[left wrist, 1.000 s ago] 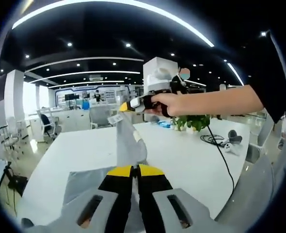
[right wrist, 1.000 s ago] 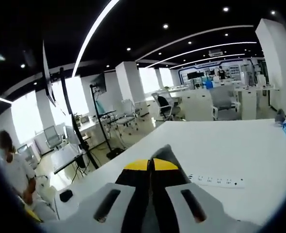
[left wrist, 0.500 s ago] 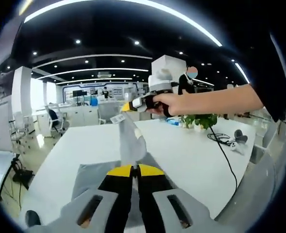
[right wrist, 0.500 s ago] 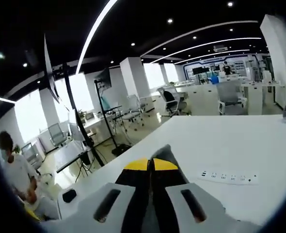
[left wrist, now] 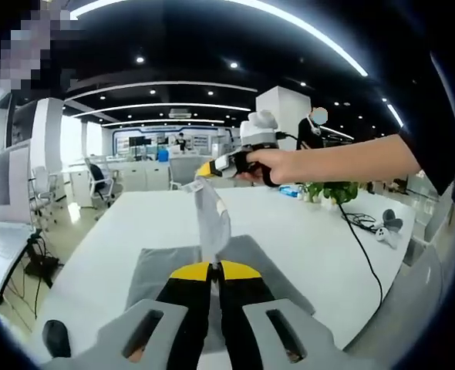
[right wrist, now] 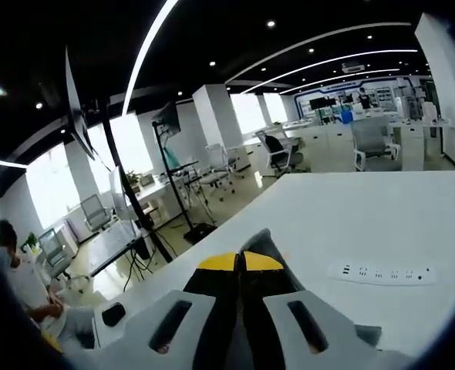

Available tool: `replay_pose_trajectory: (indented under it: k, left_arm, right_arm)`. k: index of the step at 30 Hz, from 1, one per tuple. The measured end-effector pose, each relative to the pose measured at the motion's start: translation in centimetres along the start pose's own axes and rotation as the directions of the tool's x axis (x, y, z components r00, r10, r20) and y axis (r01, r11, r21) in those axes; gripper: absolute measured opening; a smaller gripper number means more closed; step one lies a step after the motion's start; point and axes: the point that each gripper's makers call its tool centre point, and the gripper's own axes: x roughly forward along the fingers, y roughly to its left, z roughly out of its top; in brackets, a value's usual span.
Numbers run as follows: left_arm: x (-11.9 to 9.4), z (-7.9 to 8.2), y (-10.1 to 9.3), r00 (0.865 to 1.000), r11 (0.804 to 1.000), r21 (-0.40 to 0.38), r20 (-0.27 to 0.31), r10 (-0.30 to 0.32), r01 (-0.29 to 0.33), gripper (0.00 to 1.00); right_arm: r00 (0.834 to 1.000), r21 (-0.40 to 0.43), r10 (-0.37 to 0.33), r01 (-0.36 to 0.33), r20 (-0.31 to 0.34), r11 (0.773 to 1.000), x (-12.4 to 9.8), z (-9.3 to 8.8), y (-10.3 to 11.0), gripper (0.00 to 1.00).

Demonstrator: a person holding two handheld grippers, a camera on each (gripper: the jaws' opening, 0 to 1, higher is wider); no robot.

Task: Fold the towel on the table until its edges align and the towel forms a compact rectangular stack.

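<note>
A grey towel (left wrist: 160, 270) lies spread on the white table (left wrist: 96, 247). One edge of it rises as a taut strip (left wrist: 212, 227) with a white label. My left gripper (left wrist: 212, 270) is shut on the lower end of that strip, just above the table. In the left gripper view my right gripper (left wrist: 205, 169), held by a hand (left wrist: 270, 163), is shut on the strip's top end, higher and farther away. In the right gripper view my right gripper (right wrist: 239, 262) has grey towel cloth (right wrist: 263, 242) pinched at its yellow tips.
A potted plant (left wrist: 331, 191), a black cable (left wrist: 364, 250) and a small white device (left wrist: 387, 233) sit on the table's right side. A black mouse (left wrist: 55, 338) lies near its left edge. A white power strip (right wrist: 382, 273), a tripod stand (right wrist: 146, 220) and a seated person (right wrist: 23, 289) are nearby.
Both grippers keep their hold on the towel. Both cameras have shifted, so the left gripper view now takes in more of the towel lying on the table.
</note>
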Motion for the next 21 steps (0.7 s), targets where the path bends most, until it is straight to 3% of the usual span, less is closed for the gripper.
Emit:
replay_pose_trajectory:
  k: [16, 21]
  left_arm:
    - [-0.9, -2.7, 4.0, 0.997, 0.996, -0.056, -0.039, 0.073, -0.075, 0.03]
    - [-0.9, -5.0, 5.1, 0.991, 0.976, -0.175, -0.064, 0.119, -0.128, 0.03]
  right_arm:
    - [0.998, 0.004, 0.039, -0.039, -0.053, 0.999, 4.2, -2.5, 2.6, 0.0]
    - [0.996, 0.016, 0.038, -0.037, -0.077, 0.999, 5.8, -4.0, 2.8, 0.0]
